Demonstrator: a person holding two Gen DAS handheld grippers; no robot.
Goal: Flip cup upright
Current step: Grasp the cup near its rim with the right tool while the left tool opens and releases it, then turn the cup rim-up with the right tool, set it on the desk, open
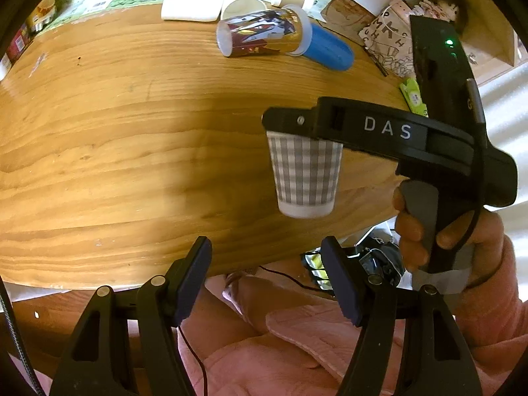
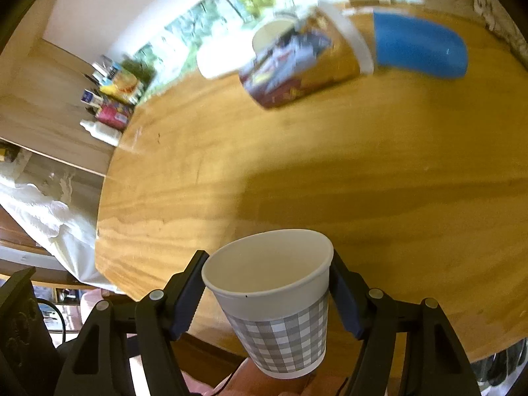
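The right gripper (image 2: 267,297) has its fingers clamped on the checked paper cup (image 2: 280,310), held mouth-up in the air above the bench (image 2: 363,165) — squeeze harder and it crumples, slacken and it drops — while the left gripper (image 1: 267,280) gapes empty.

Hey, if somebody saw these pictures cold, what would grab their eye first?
First, the grey-and-white checked paper cup, mouth up, clamped in the right hand-held gripper above the near edge of the round wooden table. Next, at the table's far side, the blue plastic tumbler lying beside a colourfully printed cup, also on its side.
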